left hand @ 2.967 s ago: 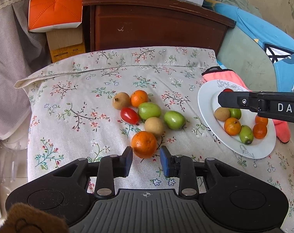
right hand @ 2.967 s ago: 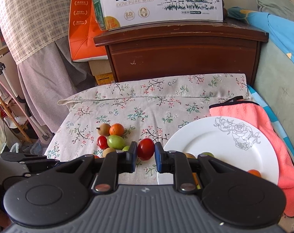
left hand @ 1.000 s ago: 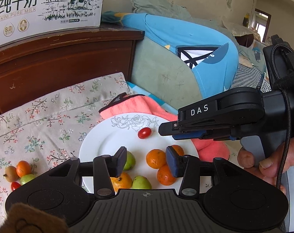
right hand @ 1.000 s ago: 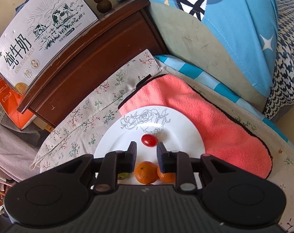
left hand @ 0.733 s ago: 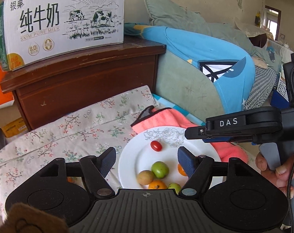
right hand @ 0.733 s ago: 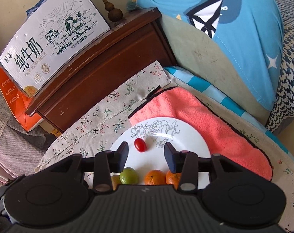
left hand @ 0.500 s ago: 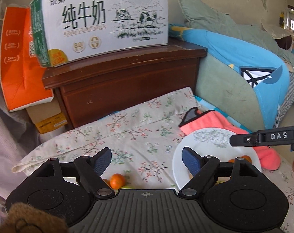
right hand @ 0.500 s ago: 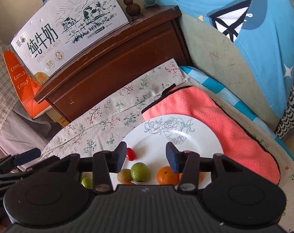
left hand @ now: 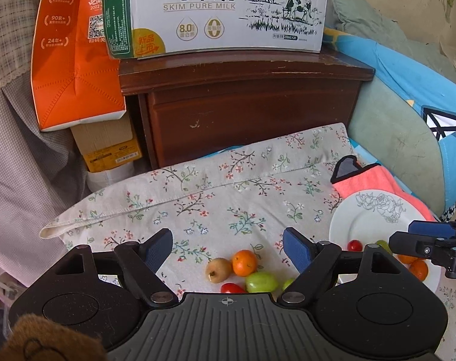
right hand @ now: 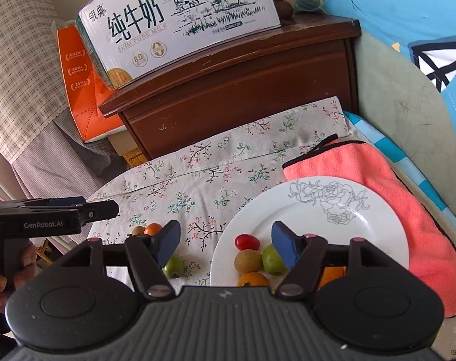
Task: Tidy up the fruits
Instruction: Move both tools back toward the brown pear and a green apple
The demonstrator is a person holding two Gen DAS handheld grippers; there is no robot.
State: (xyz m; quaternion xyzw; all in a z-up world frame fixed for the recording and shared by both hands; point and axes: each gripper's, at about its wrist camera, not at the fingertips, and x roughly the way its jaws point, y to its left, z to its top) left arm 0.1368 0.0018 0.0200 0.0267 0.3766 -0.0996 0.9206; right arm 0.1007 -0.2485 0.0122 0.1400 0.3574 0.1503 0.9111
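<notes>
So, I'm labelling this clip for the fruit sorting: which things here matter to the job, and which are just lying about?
Part of the job:
- plate with fruit on it
- loose fruit on the floral cloth
- left gripper, right gripper, both open and empty

Just lying about:
- milk carton
- orange bag
- wooden cabinet
- pink towel

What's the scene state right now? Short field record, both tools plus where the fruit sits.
left tool: open, nothing between the jaws, over the fruit on the cloth
right tool: jaws just opened, nothing between them, at the plate's near edge
plate: white, rose print, partly on the pink towel
fruit on plate: cherry tomato, brown fruit, green fruit, oranges partly hidden
fruit on floral cloth: orange, brown fruit, green fruit, tomato
</notes>
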